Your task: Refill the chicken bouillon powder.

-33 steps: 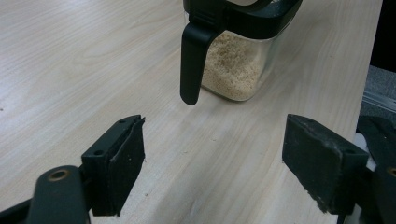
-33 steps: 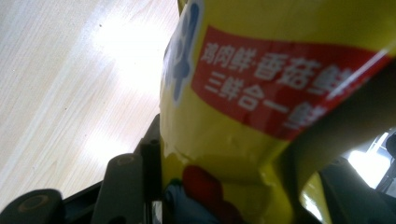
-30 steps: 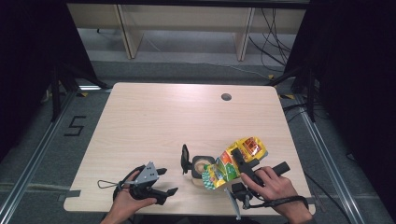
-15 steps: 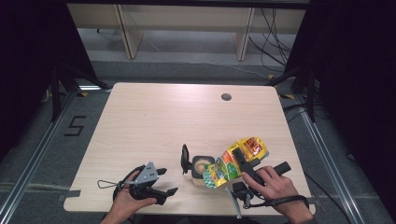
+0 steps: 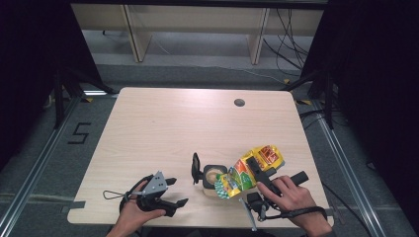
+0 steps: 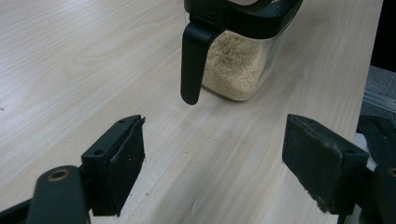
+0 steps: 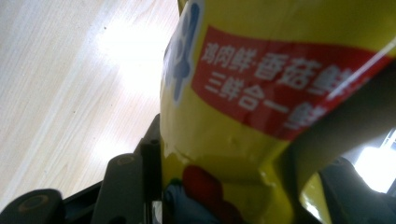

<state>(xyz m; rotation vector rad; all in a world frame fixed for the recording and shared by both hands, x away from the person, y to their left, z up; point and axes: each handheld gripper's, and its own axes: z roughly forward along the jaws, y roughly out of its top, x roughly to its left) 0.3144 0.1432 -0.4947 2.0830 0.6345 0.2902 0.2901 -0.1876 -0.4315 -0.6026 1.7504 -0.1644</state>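
High view: light wood worktop (image 5: 163, 128), round dark hole (image 5: 239, 102) in its upper right. Left hand-held gripper (image 5: 170, 192) sits at lower left of the frame, near the front edge, held by the left hand (image 5: 136, 213); jaws spread apart, nothing between them, pointing right toward the jar. Clear jar (image 5: 213, 178) with black rim stands lower centre, its black flip lid (image 5: 196, 167) hinged up on the jar's left side, tan granules inside. Yellow seasoning bag (image 5: 249, 170) is tilted with its mouth down over the jar opening, its upper end toward the right. Right hand-held gripper (image 5: 257, 165) is clamped on the bag, right hand (image 5: 291, 195) behind it at lower right.

Left gripper view: both black jaws wide apart at the bottom of the frame, bare wood between them. Jar (image 6: 243, 60) at top centre, partly filled with tan granules (image 6: 231, 65); black lid (image 6: 194, 60) hangs down its near side. Jar stands apart from the jaws.

Right gripper view: yellow bag (image 7: 261, 93) with red label and white characters is close to the lens, pinched between the jaws at the bottom. Worktop (image 7: 70, 84) on the left of the frame.
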